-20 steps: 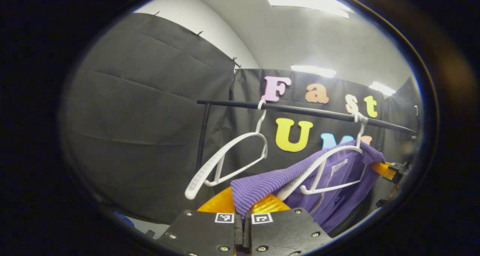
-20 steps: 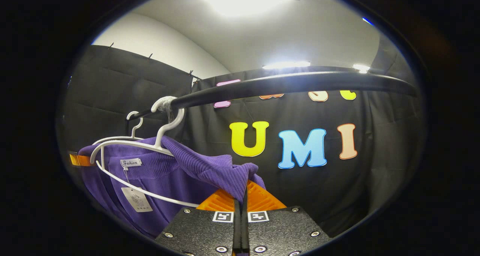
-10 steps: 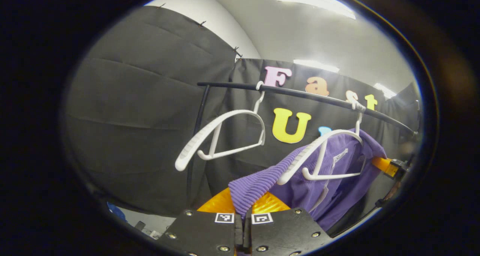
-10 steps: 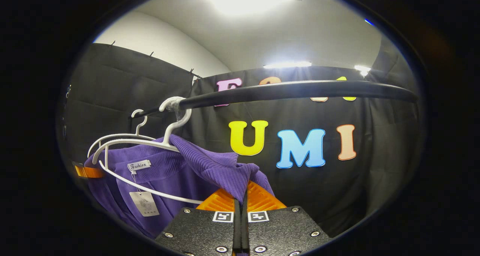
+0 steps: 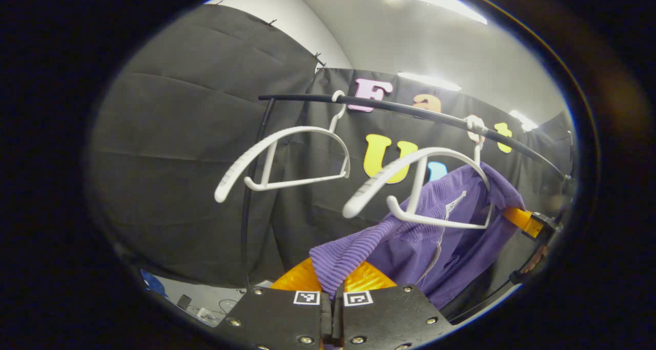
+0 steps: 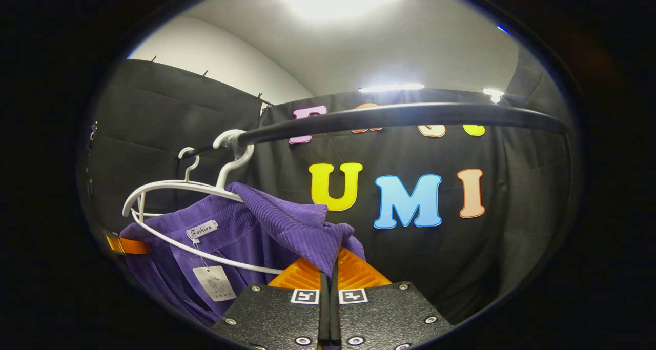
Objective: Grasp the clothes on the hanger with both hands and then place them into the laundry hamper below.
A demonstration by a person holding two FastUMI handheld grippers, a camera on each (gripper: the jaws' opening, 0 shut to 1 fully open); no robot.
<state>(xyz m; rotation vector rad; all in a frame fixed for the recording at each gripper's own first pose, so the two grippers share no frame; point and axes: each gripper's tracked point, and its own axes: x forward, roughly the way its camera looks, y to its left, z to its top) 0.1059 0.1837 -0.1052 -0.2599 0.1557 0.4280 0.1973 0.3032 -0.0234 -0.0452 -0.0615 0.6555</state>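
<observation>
Black cloth wall point(image 5: 195, 135), black rail point(image 6: 400, 117), white ceiling point(image 6: 410, 42).

A thin black metal clothes rail point(image 5: 410, 111) carries two white plastic hangers by their hooks, a bare hanger point(image 5: 287, 158) near the rail's upright post and, farther along the rail from it, a hanger point(image 5: 420, 186) with a purple ribbed knit garment point(image 5: 461, 227) draped partly off it.
</observation>
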